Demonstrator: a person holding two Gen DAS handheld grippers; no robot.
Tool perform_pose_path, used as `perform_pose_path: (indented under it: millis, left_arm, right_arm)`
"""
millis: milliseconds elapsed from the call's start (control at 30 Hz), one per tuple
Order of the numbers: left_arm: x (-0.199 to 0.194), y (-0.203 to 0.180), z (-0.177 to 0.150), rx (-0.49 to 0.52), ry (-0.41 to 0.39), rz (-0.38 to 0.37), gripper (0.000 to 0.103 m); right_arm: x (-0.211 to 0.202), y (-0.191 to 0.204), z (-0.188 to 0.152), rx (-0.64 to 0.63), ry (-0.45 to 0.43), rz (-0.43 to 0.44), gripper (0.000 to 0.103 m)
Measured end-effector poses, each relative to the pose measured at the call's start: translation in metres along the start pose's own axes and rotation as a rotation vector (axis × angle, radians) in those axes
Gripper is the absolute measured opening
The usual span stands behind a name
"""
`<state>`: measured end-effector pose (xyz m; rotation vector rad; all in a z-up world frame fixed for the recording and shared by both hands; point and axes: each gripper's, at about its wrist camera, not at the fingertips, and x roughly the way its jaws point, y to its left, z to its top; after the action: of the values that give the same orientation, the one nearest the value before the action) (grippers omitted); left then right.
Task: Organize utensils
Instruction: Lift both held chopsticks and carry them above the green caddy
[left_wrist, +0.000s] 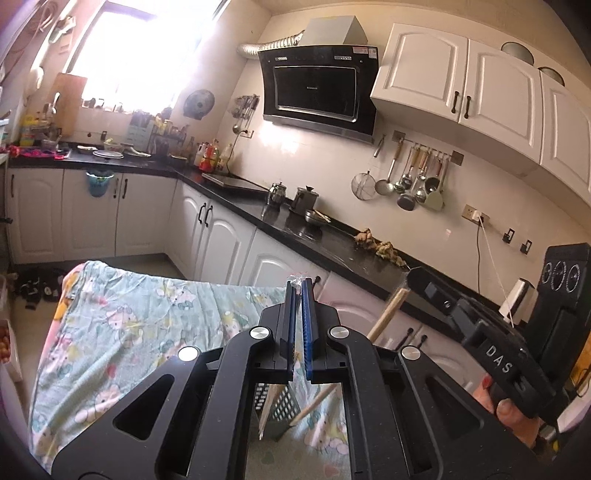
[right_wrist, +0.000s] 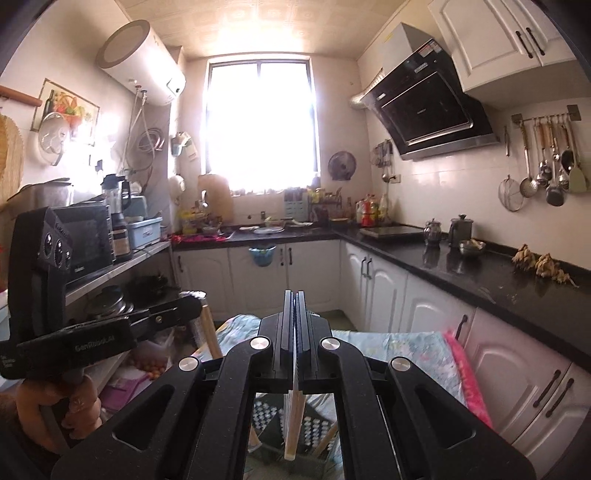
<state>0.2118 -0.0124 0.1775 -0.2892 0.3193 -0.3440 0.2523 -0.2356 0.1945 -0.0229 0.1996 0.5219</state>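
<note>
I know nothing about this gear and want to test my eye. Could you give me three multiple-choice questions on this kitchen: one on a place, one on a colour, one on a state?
1. Where do the ladles hang?
A. on a wall rail
B. over the window
C. in the sink

2. What colour is the countertop?
A. white
B. black
C. green

3. How is the right hand-held gripper?
A. wide open and empty
B. shut on a wooden stick
C. shut on a kettle

Answers:
1 A: they dangle from hooks on the rail, under the white cupboards.
2 B: it is glossy black above the white doors.
3 B: the jaws are together and the stick hangs down between them.
</note>
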Motion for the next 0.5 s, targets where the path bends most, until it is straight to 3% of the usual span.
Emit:
perform_pose_path:
  millis: [500]
  left_arm:
    - [0.045,-0.001,-0.018,0.086,-0.022,0.083,0.001]
  right_arm:
    - [0.042,-0.004,-0.022,-0.058,0.027,-0.057,0.001]
